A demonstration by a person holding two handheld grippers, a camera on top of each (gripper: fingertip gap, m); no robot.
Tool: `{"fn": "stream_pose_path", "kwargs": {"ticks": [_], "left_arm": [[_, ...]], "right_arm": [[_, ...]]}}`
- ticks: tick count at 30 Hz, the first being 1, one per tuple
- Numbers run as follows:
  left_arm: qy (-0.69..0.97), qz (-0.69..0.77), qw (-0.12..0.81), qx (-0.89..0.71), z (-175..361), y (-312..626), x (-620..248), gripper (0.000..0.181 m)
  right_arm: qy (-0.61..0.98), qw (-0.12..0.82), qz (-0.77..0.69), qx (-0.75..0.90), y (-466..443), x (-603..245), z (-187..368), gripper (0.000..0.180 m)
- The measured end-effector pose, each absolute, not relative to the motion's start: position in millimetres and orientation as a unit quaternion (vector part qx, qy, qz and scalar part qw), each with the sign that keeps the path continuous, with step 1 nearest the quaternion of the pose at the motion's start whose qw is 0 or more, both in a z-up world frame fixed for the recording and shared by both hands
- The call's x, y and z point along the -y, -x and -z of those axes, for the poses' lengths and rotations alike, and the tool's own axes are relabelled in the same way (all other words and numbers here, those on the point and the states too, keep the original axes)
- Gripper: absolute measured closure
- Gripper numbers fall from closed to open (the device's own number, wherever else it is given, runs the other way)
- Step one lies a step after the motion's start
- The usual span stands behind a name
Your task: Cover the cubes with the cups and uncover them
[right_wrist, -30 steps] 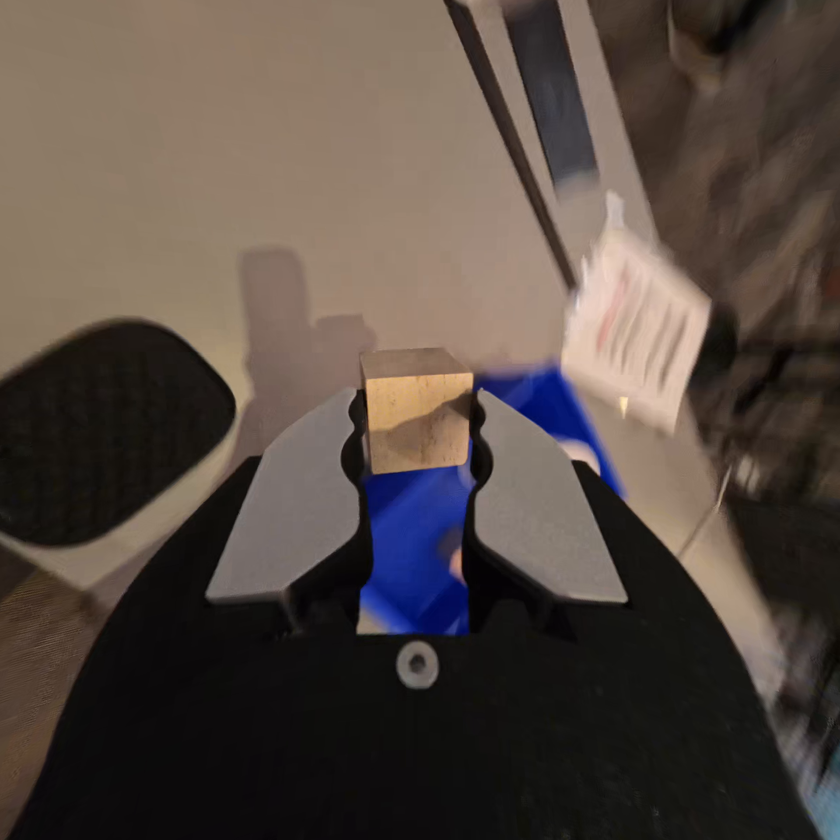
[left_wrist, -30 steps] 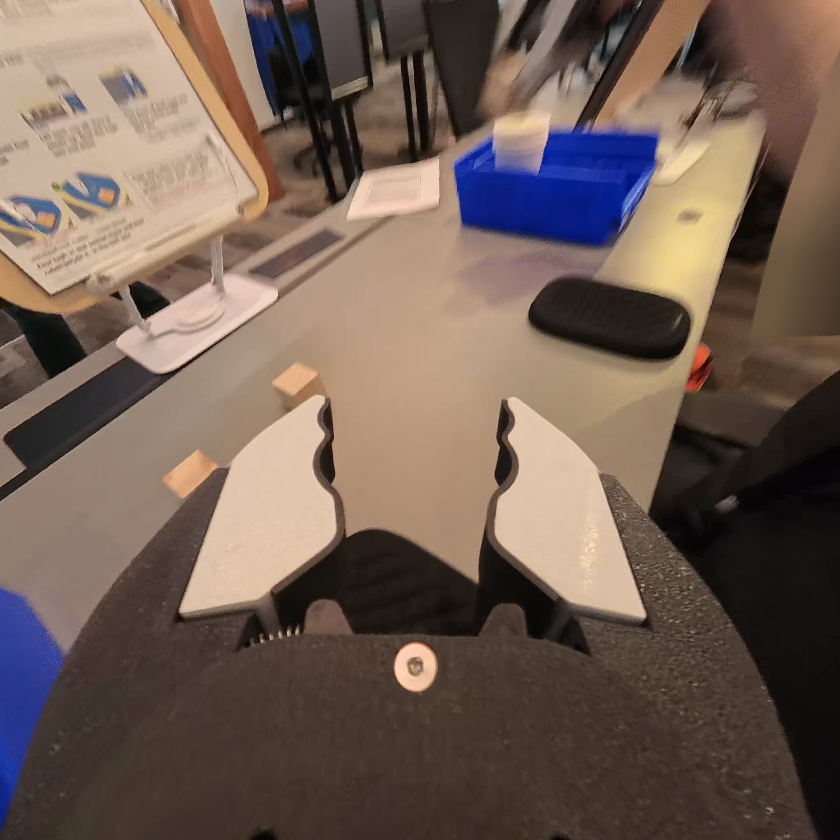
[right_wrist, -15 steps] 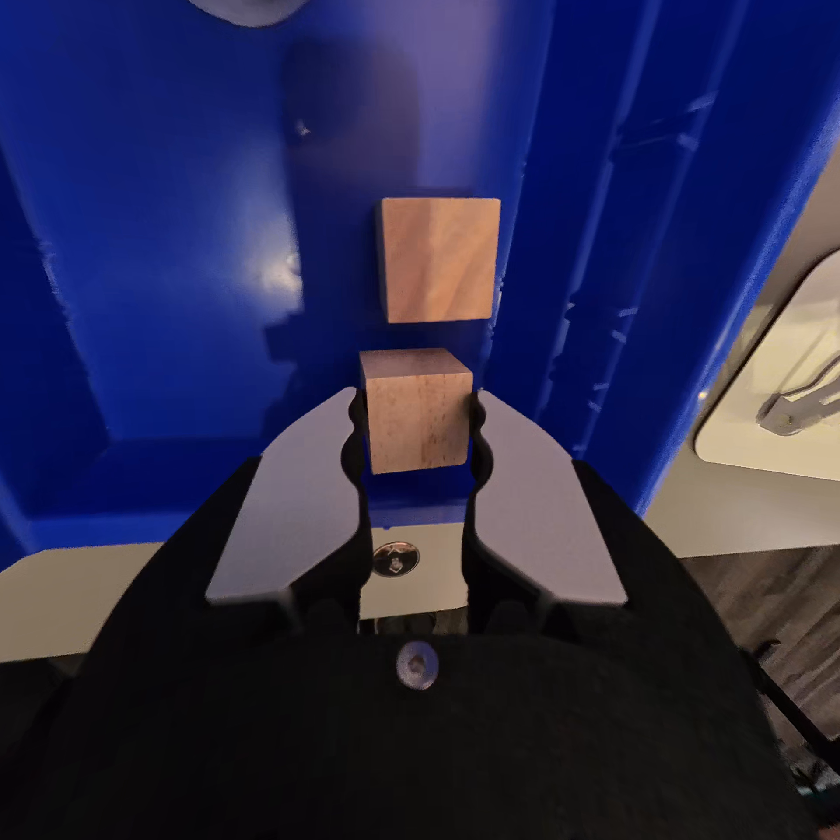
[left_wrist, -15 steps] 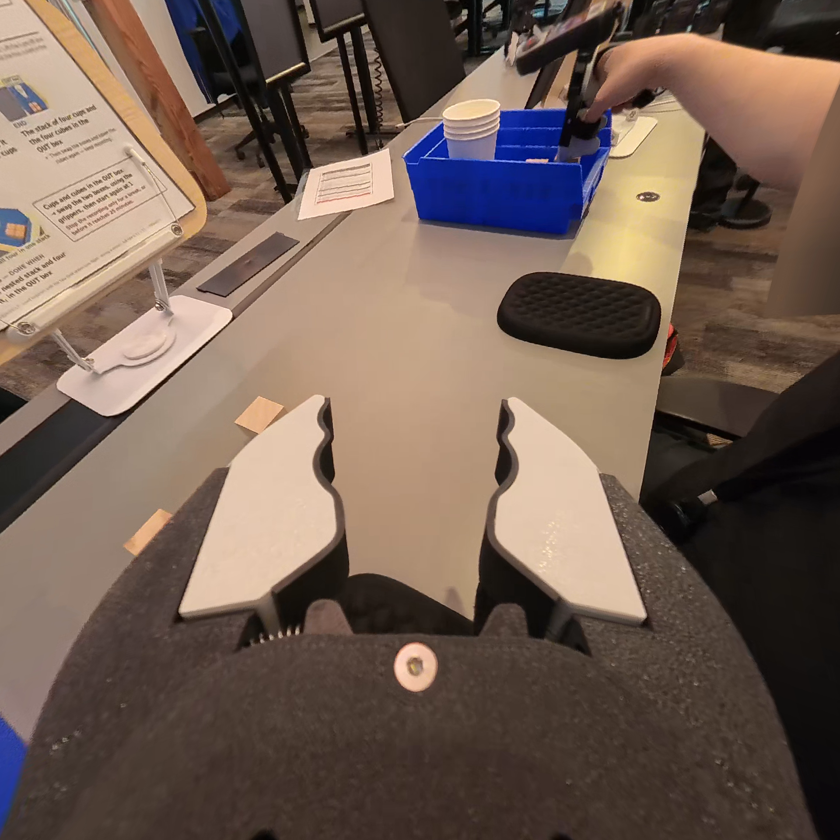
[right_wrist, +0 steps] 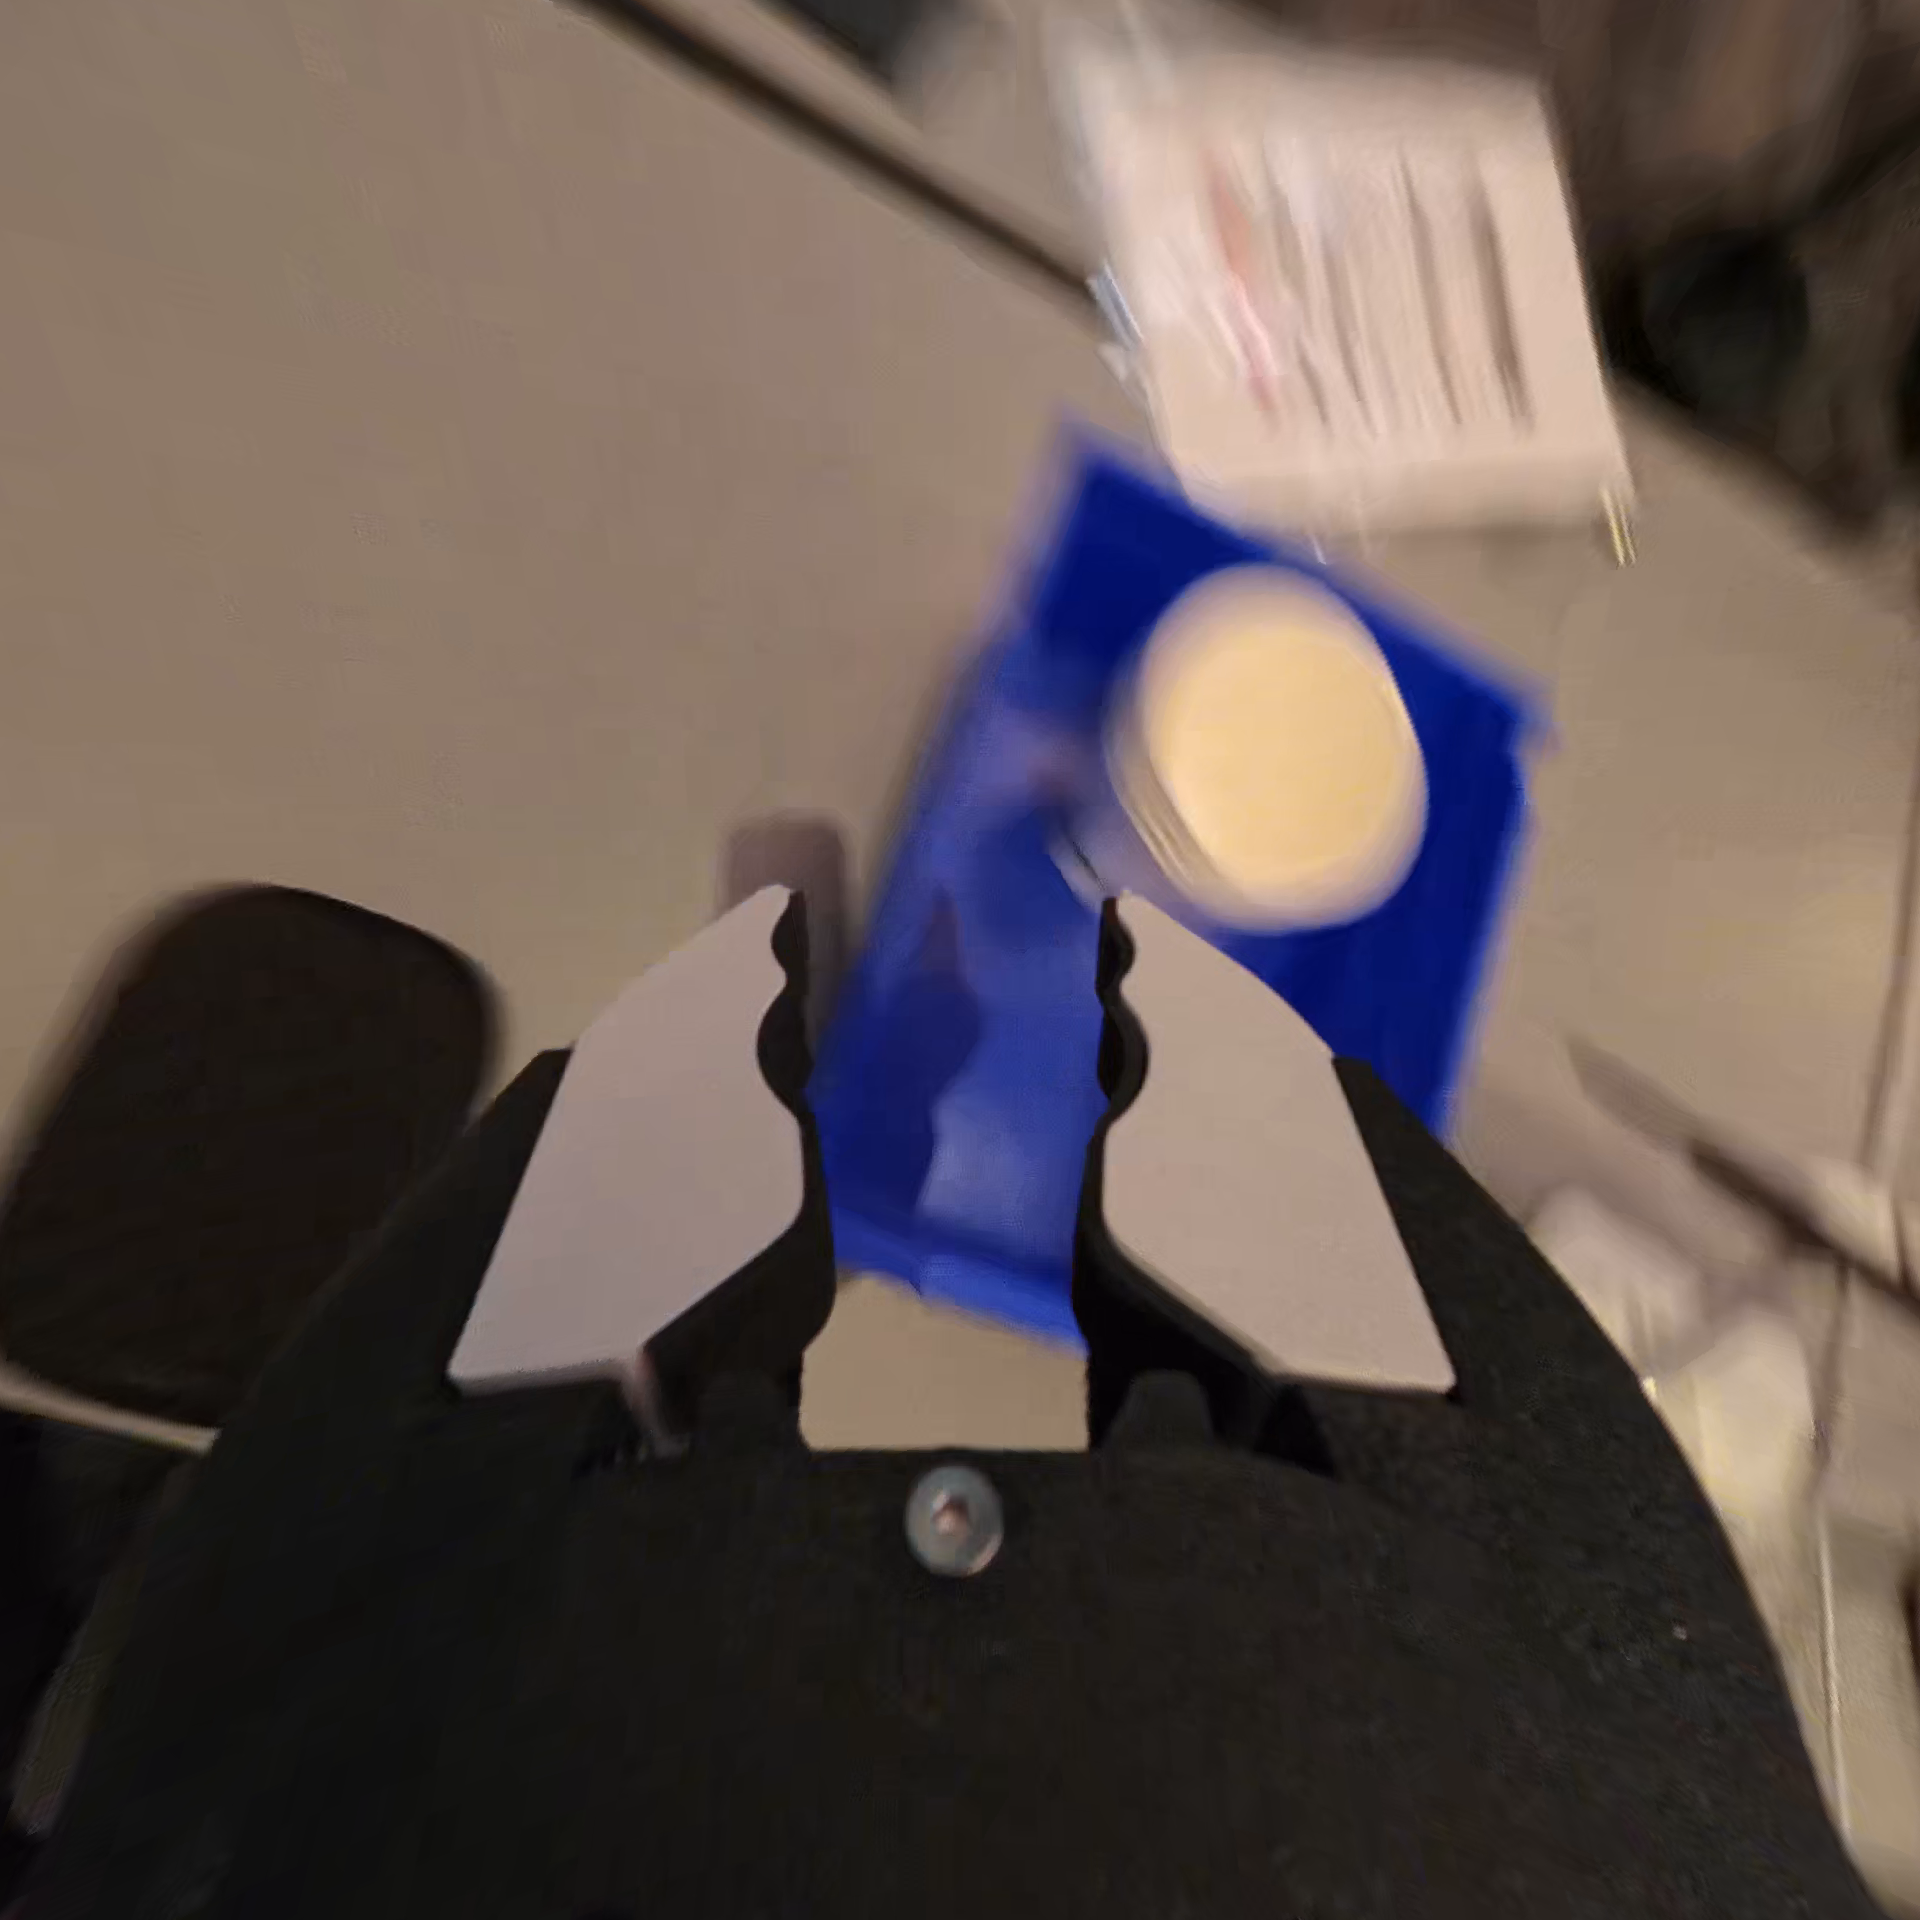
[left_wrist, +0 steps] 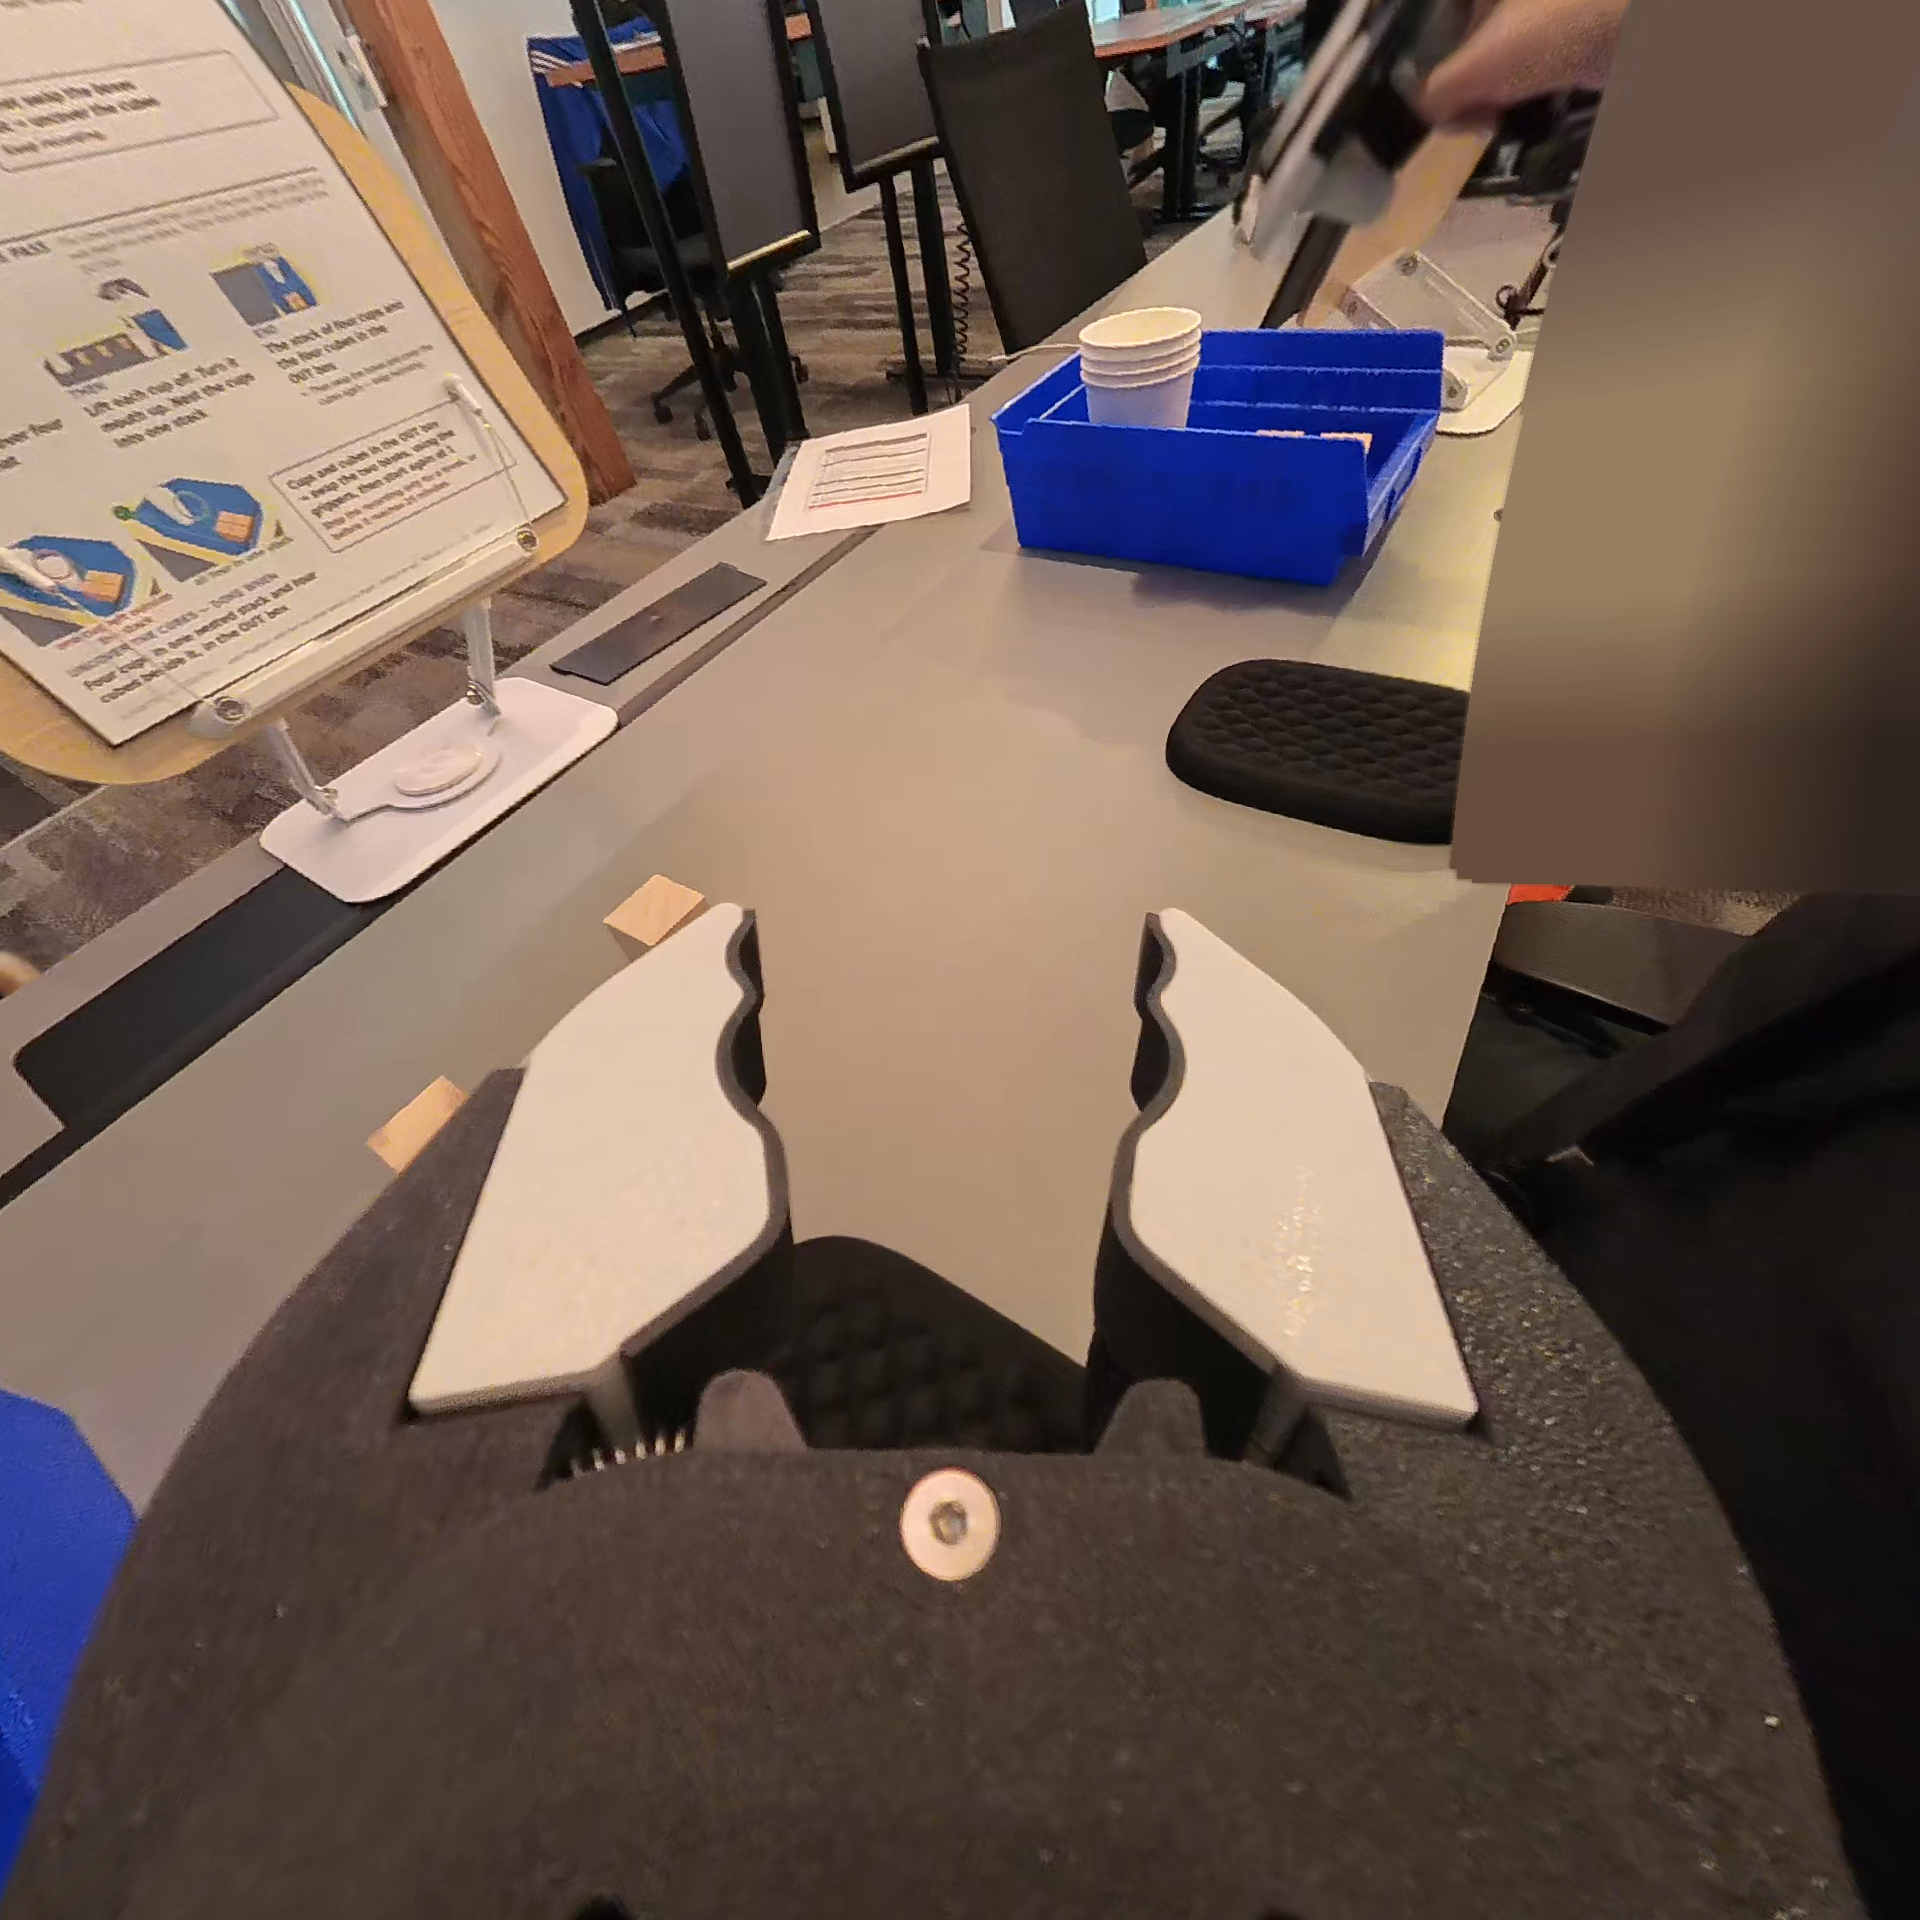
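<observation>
My left gripper (left_wrist: 945, 935) is open and empty, low over the grey table (left_wrist: 935, 748). Two wooden cubes lie on the table to its left: one (left_wrist: 655, 906) by the left fingertip, another (left_wrist: 416, 1120) partly hidden behind the gripper body. Far ahead stands a blue bin (left_wrist: 1205, 488) with a stack of white paper cups (left_wrist: 1138, 369) and cubes (left_wrist: 1314, 436) inside. My right gripper (right_wrist: 951, 925) is open and empty, high above the same bin (right_wrist: 987, 1039), looking down into the cup stack (right_wrist: 1278, 743). That view is blurred by motion. The right gripper also shows in the left wrist view (left_wrist: 1351, 145), held by a hand.
A black wrist rest (left_wrist: 1320, 743) lies on the table's right side. An instruction board on a white stand (left_wrist: 436, 779) is at the left. A printed sheet (left_wrist: 878, 473) lies beside the bin. A second blue bin's corner (left_wrist: 42, 1558) shows at lower left.
My right gripper carried a wooden cube into the blue bin, opened and left it there, then rose away empty. My left gripper stayed open and shifted only slightly.
</observation>
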State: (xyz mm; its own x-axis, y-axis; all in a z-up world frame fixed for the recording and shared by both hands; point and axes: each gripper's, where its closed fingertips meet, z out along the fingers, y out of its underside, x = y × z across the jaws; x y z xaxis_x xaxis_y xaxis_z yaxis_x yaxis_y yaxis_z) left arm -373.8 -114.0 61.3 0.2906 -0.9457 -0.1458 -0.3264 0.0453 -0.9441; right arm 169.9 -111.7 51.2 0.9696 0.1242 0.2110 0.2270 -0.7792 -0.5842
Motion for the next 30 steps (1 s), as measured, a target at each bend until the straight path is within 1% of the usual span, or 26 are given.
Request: {"fn": "stream_pose_path", "kwargs": {"ticks": [1,2,3,4,5,7,8,9,11,13,16,19,20,21,22,24,26,28,30], "left_arm": [[0.622,0.303,0.513,-0.508,-60,376,112,0.112],[0.625,0.303,0.515,-0.503,-58,377,110,0.112],[0.628,0.304,0.516,-0.497,-56,379,107,0.112],[0.631,0.306,0.517,-0.491,-54,380,104,0.112],[0.635,0.308,0.517,-0.485,-52,382,102,0.112],[0.643,0.308,0.517,-0.474,-47,386,96,0.111],[0.647,0.308,0.517,-0.469,-46,388,93,0.111],[0.649,0.310,0.517,-0.464,-45,391,92,0.112],[0.652,0.313,0.520,-0.455,-46,396,90,0.112],[0.652,0.315,0.524,-0.448,-49,402,89,0.112],[0.648,0.320,0.531,-0.443,-53,407,91,0.112],[0.643,0.325,0.535,-0.441,-56,408,93,0.113],[0.641,0.328,0.536,-0.441,-56,407,94,0.113],[0.639,0.332,0.536,-0.441,-56,406,95,0.113],[0.637,0.336,0.535,-0.441,-55,404,95,0.113],[0.636,0.343,0.533,-0.441,-54,401,96,0.113],[0.633,0.347,0.531,-0.444,-52,399,99,0.114],[0.630,0.346,0.529,-0.452,-50,399,102,0.113],[0.628,0.342,0.527,-0.459,-48,401,105,0.114]], "right_arm": [[0.918,0.356,0.046,0.167,-117,88,-72,0.127],[0.895,0.375,0.017,0.240,-64,68,-84,0.127],[0.875,0.374,0.000,0.307,-17,50,-84,0.130],[0.858,0.360,-0.019,0.365,27,33,-77,0.133],[0.843,0.345,-0.038,0.412,68,16,-65,0.132],[0.814,0.307,-0.061,0.489,136,-16,-30,0.129],[0.805,0.291,-0.055,0.515,161,-32,-9,0.123],[0.795,0.274,-0.051,0.539,183,-46,12,0.122],[0.777,0.253,-0.020,0.577,217,-73,50,0.117],[0.762,0.241,0.014,0.601,238,-95,79,0.117],[0.773,0.203,-0.003,0.602,259,-107,110,0.115],[0.784,0.157,0.017,0.600,255,-116,132,0.115],[0.787,0.149,0.015,0.599,254,-118,138,0.118],[0.788,0.143,0.001,0.599,255,-116,141,0.129],[0.788,0.147,-0.015,0.598,257,-116,142,0.134],[0.796,0.148,-0.061,0.584,262,-111,137,0.135],[0.799,0.174,-0.063,0.572,257,-105,112,0.135],[0.796,0.238,-0.063,0.553,244,-89,55,0.135],[0.800,0.313,-0.062,0.508,211,-60,-17,0.135]]}}
